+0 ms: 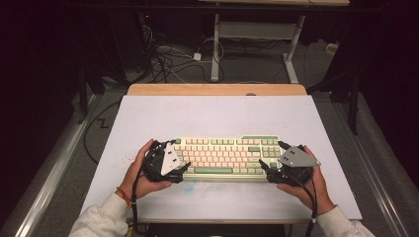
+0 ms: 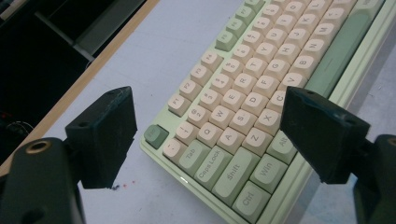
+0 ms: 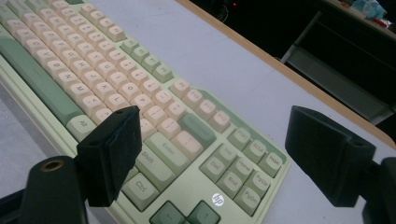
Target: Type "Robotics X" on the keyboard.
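Pale-green keyboard (image 1: 222, 157) with cream and sage plastic keycaps lies flat at mid-table on the white board (image 1: 217, 113), flanked by left gripper (image 1: 174, 168) and right gripper (image 1: 271, 170), jaws apart and gripping nothing (any lift looks yet to begin). High view shows both hands; the gripper views show key legends.

High view: dim room, black at both sides and the top corners, only the white surface (image 1: 217, 116) evenly lit from above. Soft, short shadows under the hands, no hard glare. Image soft, small detail on the keyboard (image 1: 225, 158) unreadable. Gripper views: brighter, key legends sharp mid-frame, black fingers (image 2: 105, 135) near the lens slightly soft and underexposed. Faint sheen on keycaps. Backgrounds at the upper corners dark, mildly blurred.
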`<state>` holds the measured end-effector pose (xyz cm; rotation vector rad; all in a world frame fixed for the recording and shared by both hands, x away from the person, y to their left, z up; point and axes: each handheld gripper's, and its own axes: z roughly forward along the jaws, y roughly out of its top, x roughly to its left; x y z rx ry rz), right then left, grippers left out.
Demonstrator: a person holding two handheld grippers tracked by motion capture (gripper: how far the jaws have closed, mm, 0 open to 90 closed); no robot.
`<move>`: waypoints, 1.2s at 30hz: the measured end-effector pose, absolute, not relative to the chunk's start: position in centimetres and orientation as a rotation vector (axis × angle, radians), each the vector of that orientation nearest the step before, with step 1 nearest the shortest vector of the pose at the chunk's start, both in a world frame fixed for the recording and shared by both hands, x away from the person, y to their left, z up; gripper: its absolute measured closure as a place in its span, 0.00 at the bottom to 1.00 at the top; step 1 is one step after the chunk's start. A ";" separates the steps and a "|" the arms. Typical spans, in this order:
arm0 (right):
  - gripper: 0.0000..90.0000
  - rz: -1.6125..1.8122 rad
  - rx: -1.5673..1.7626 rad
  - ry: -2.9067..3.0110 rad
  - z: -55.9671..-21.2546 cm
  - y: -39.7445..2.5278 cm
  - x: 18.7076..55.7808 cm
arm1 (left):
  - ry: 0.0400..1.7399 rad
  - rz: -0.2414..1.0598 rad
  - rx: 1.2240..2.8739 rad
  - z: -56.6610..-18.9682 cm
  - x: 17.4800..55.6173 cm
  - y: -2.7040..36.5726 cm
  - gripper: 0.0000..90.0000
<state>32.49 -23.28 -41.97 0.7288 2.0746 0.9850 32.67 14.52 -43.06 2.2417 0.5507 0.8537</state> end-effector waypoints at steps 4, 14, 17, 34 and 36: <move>0.21 0.981 0.743 2.067 -42.1 -23.7 32.4 | 0.553 0.858 2.236 -43.1 32.5 14.8 0.19; 0.21 0.975 0.752 2.057 -42.3 -24.3 32.1 | 0.573 0.868 2.240 -43.5 31.9 15.9 0.19; 0.21 0.972 0.754 2.053 -42.3 -24.5 32.0 | 0.573 0.873 2.241 -43.6 31.8 16.2 0.19; 0.21 0.947 0.778 2.048 -43.1 -25.8 31.8 | 0.607 0.884 2.274 -45.0 31.1 17.9 0.19; 0.21 0.947 0.781 2.047 -43.3 -26.0 31.7 | 0.610 0.882 2.282 -45.2 31.1 18.1 0.19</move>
